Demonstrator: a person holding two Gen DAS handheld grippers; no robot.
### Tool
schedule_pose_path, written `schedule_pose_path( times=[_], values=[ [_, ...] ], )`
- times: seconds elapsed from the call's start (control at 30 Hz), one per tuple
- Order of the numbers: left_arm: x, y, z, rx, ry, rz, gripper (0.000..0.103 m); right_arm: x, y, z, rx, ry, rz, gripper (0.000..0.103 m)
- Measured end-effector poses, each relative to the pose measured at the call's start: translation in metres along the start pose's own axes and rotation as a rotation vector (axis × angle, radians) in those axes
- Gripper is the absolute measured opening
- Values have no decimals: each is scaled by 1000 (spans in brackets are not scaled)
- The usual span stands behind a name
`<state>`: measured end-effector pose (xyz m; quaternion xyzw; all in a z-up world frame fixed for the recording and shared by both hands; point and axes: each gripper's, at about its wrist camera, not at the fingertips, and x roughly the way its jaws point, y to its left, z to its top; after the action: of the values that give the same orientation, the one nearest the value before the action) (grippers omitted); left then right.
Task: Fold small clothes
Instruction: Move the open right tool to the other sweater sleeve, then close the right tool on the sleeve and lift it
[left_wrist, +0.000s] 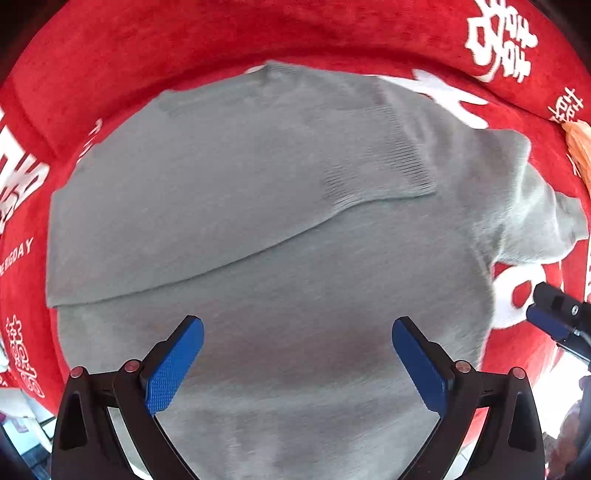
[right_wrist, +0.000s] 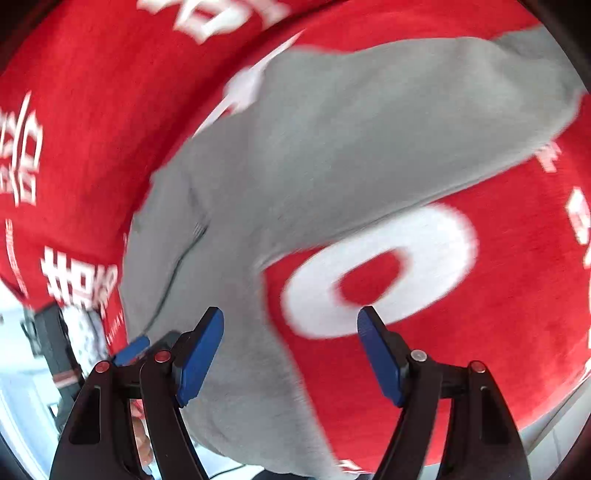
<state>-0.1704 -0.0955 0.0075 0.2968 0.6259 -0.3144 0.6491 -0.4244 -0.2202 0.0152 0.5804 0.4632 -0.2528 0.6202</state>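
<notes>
While the left hand-held gripper (left_wrist: 297, 356) hangs wide open and empty over the gray sweater (left_wrist: 258, 229) on the red cloth (left_wrist: 110, 62), we judge the right hand-held gripper (right_wrist: 291, 345), also open and empty, nearer the unfolded sleeve (right_wrist: 424, 122), which runs away to its right.

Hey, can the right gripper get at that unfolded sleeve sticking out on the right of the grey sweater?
Probably yes. The right gripper is open, and the sleeve lies flat ahead on the red cloth with nothing covering it. The left gripper is over the body, not blocking.
</notes>
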Motion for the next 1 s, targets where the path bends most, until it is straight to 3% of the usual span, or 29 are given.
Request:
schedule_pose_path(
  times=[0.17, 0.3, 0.43, 0.67, 0.77, 0.9, 0.93, 1.0],
  values=[
    [-3, -33, 16, 28, -15, -10, 102, -36, -61, 23, 153, -120, 16, 78],
    [-3, -52, 26, 42, -21, -15, 102, -59, -115, 40, 333, -230, 102, 78],
    [-4, -72, 30, 64, -22, -16, 102, -73, -153, 59, 433, -309, 119, 78],
    [-3, -102, 37, 82, -15, -16, 102, -71, -188, 89, 532, -359, 200, 78],
    [-5, -108, 40, 85, -26, 1, 102, -77, -201, 92, 589, -437, 287, 78],
    [-8, -120, 46, 74, -38, 7, 102, -69, -213, 92, 677, -431, 391, 78],
    [-8, -119, 49, 70, -38, 8, 102, -67, -215, 91, 698, -423, 416, 76],
    [-9, -123, 58, 62, -43, 12, 102, -66, -224, 87, 734, -410, 456, 44]
  ],
)
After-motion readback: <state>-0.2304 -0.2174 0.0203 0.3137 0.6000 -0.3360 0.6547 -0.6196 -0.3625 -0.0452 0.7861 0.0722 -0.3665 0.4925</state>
